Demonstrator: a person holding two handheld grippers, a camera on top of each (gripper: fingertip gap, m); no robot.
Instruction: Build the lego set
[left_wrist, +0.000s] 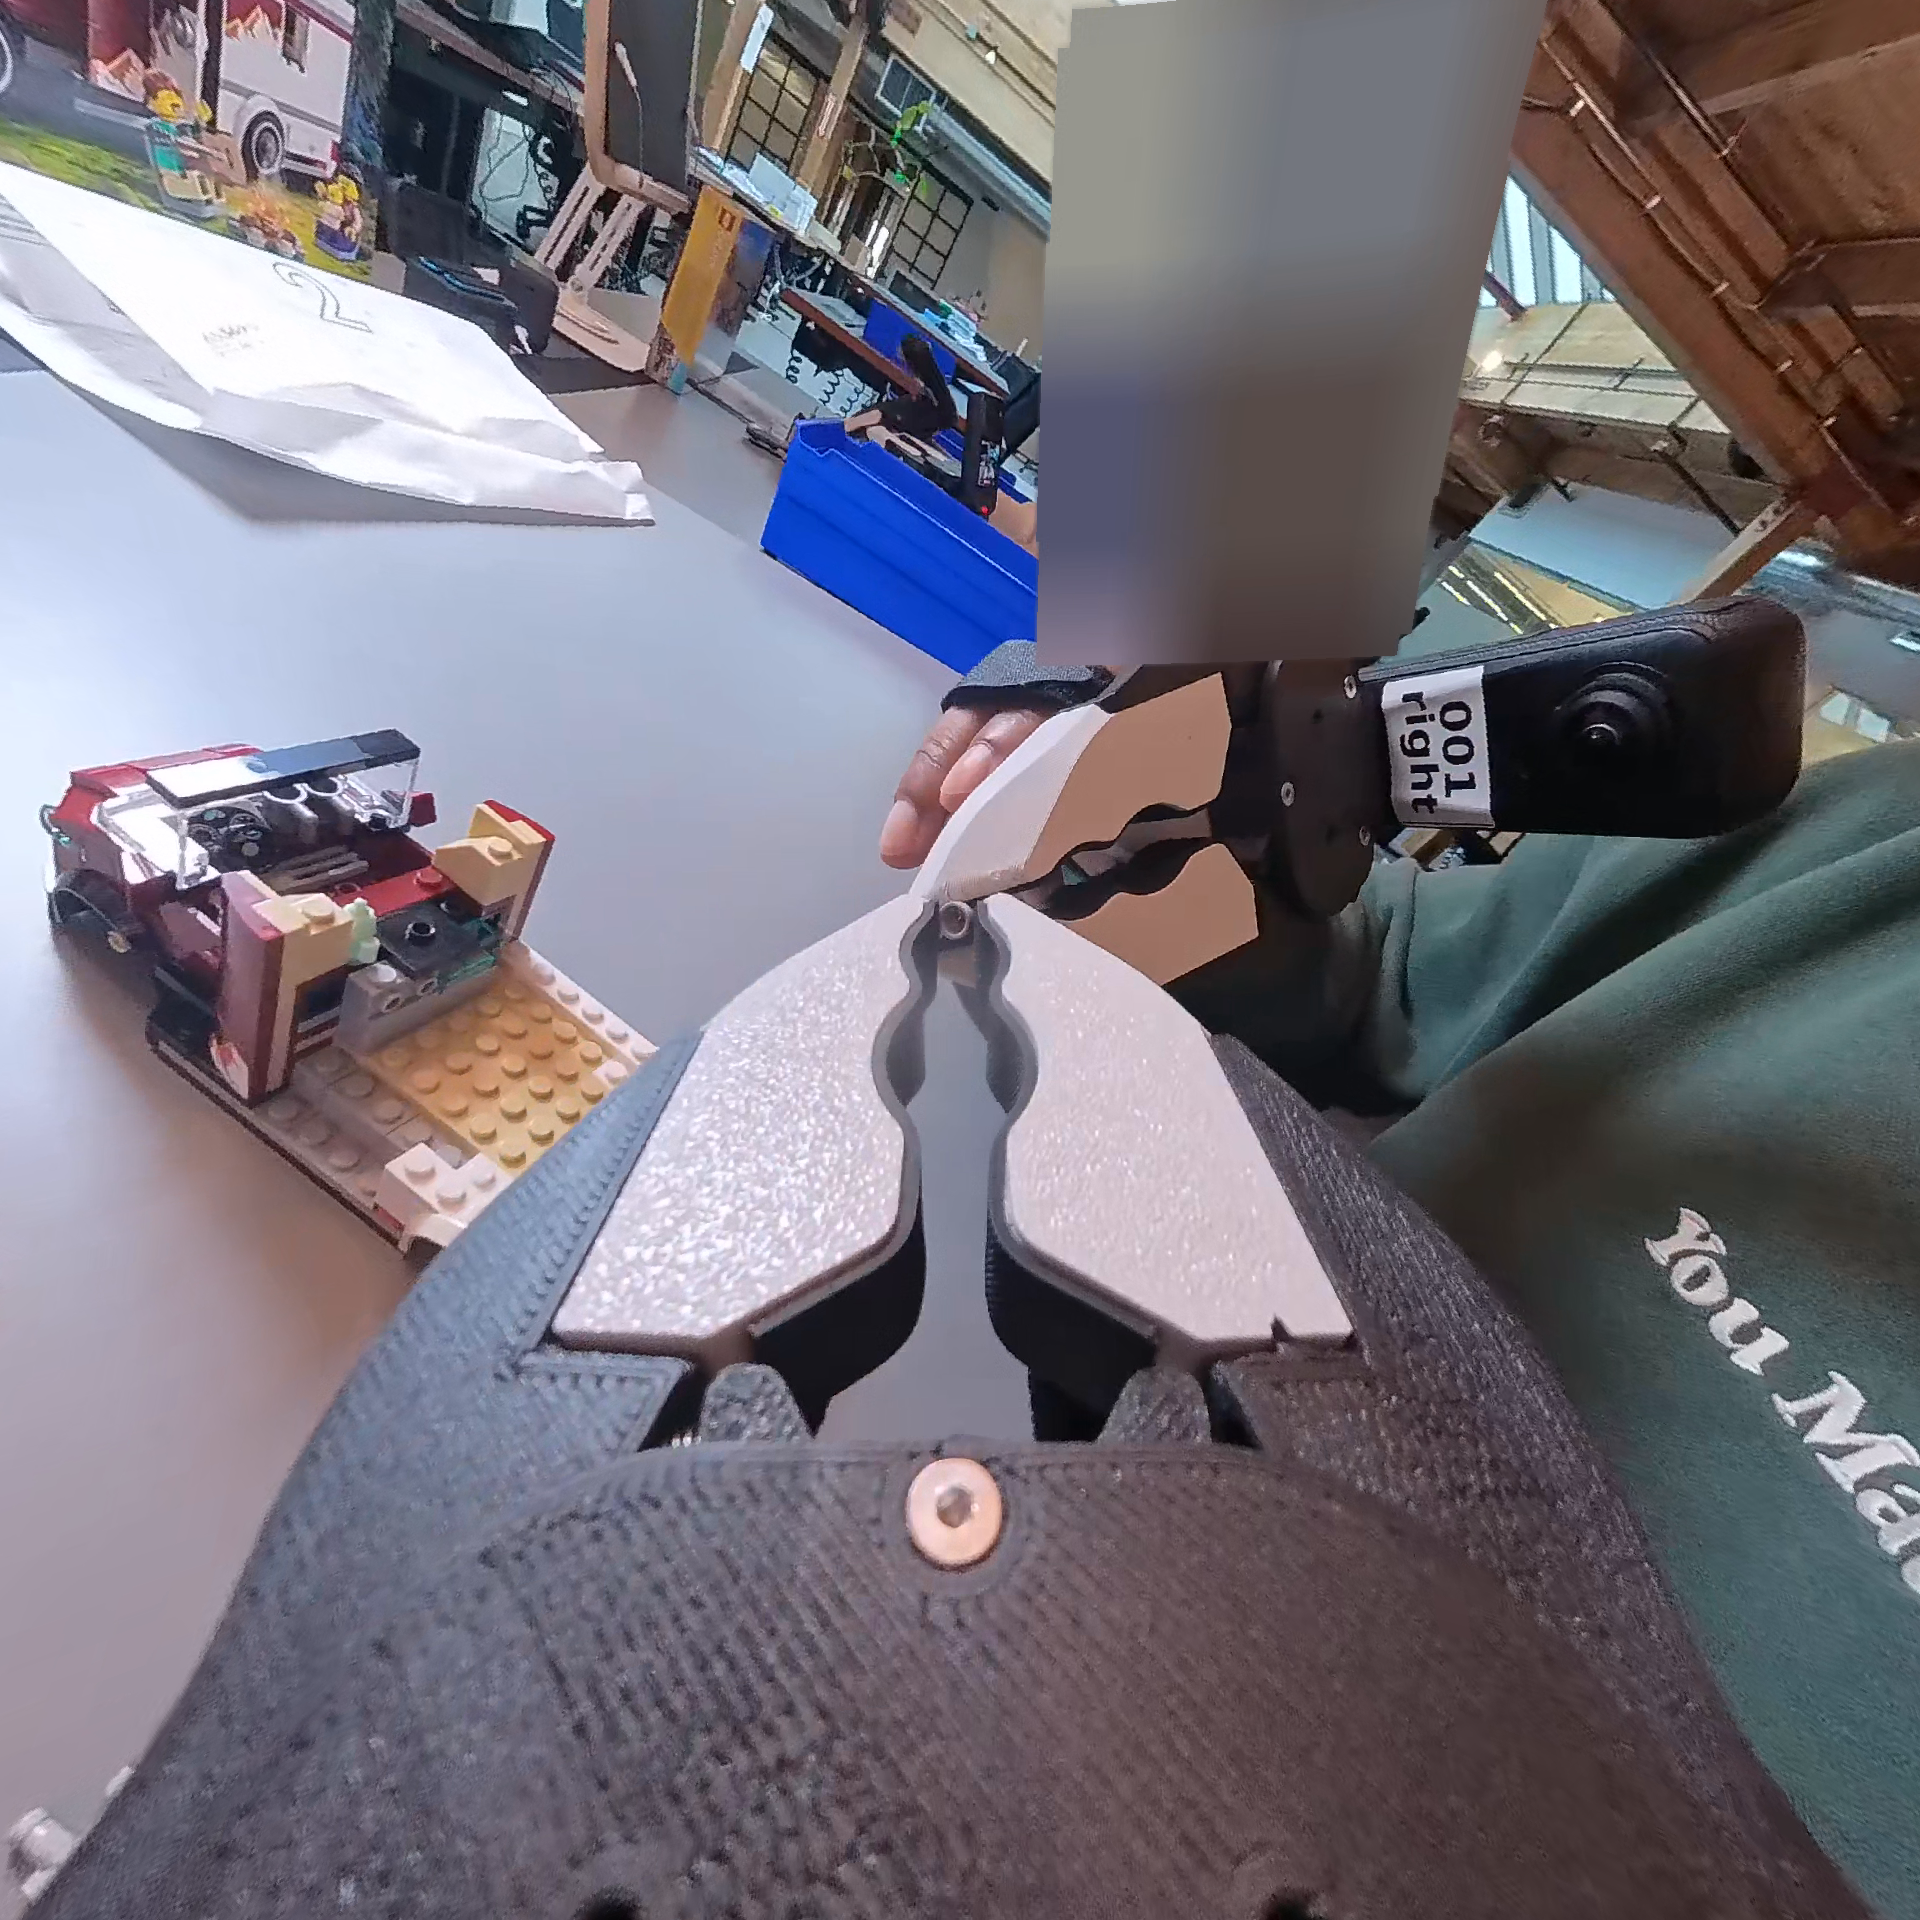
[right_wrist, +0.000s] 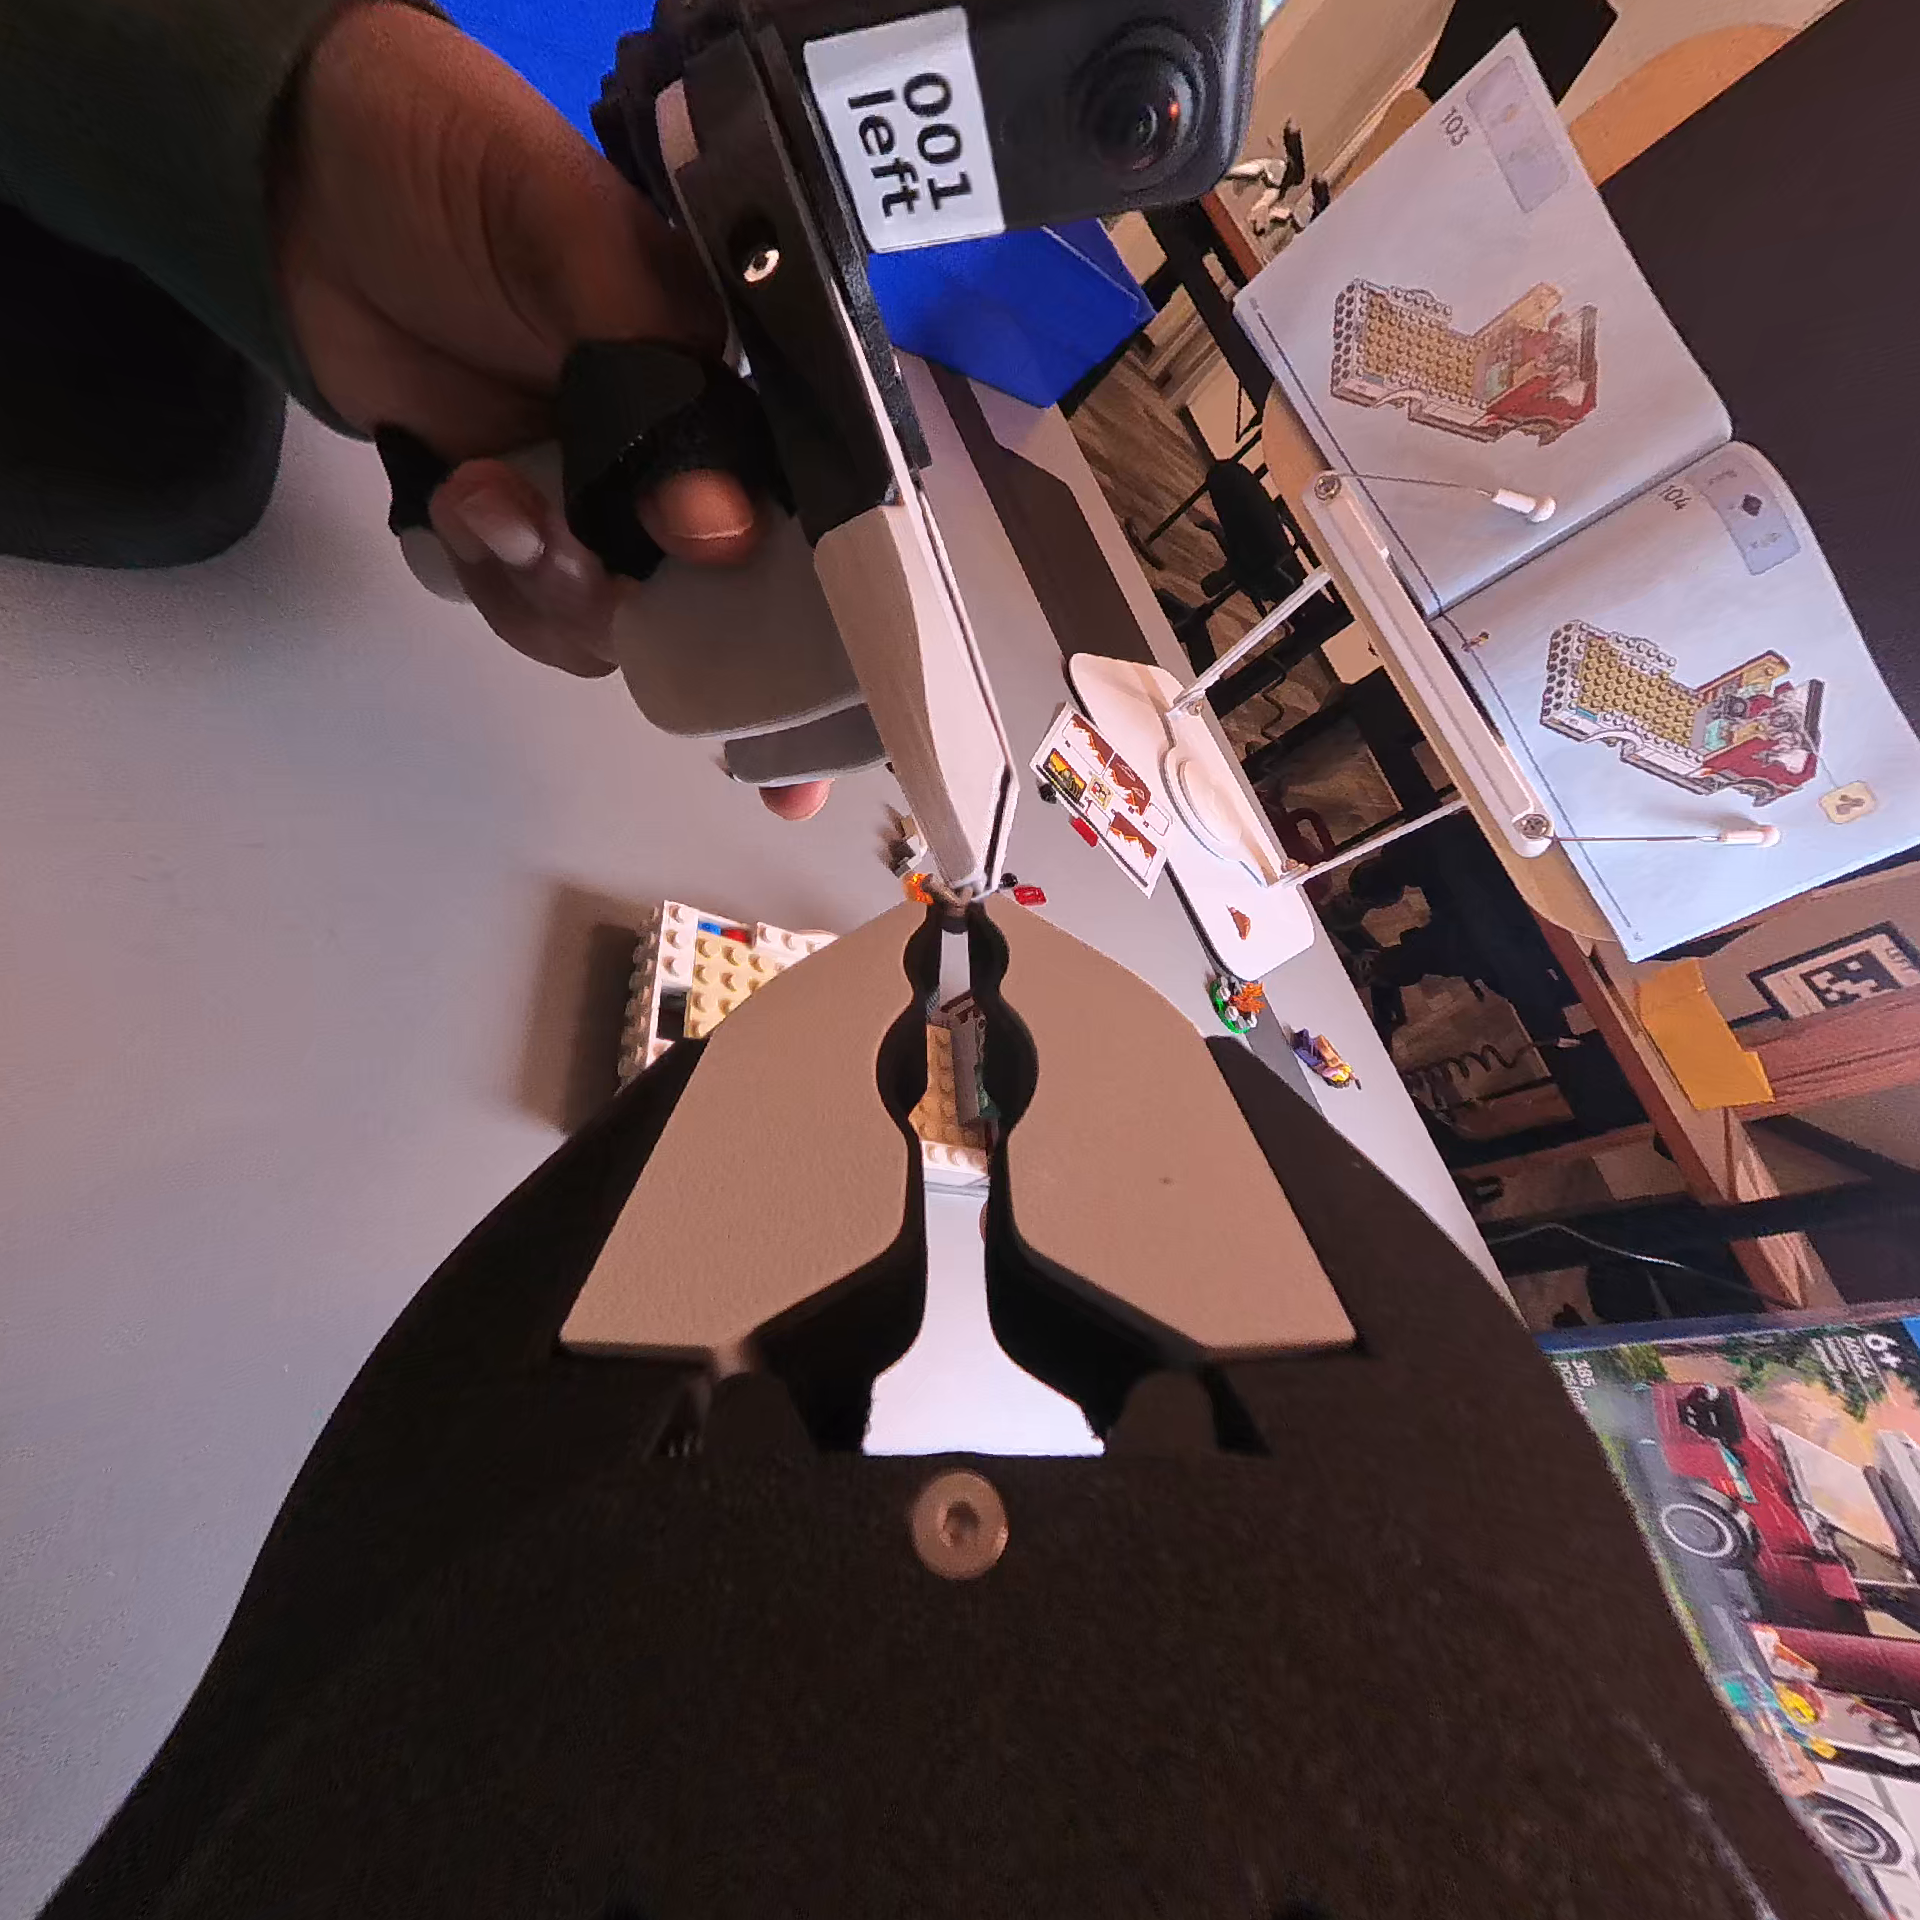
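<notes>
Left wrist view: the left gripper has its fingers drawn together at the tips, pinching a small grey piece with a round hole; what kind of piece it is cannot be told. The tips of the right gripper come in from two o'clock and meet that same spot, touching the left tips. A hand shows just behind them at twelve o'clock. At nine o'clock from the tips, on the grey table, stands the part-built lego truck: dark red cab with a clear windscreen, tan studded floor plate reaching toward the gripper. A white paper bag lies far off at eleven o'clock, a blue bin at twelve.

Right wrist view: the right gripper is pressed nearly shut, its tips on a tiny dark piece that is too small to identify. The left gripper descends from twelve o'clock, held in a hand, its closed tips touching the right ones. Below and behind the tips, at eight o'clock, the truck's white and tan plates show. A sticker sheet lies at two o'clock beside a white stand that carries the open instruction booklet. Small loose pieces sit at three o'clock, the set's box at five
</notes>
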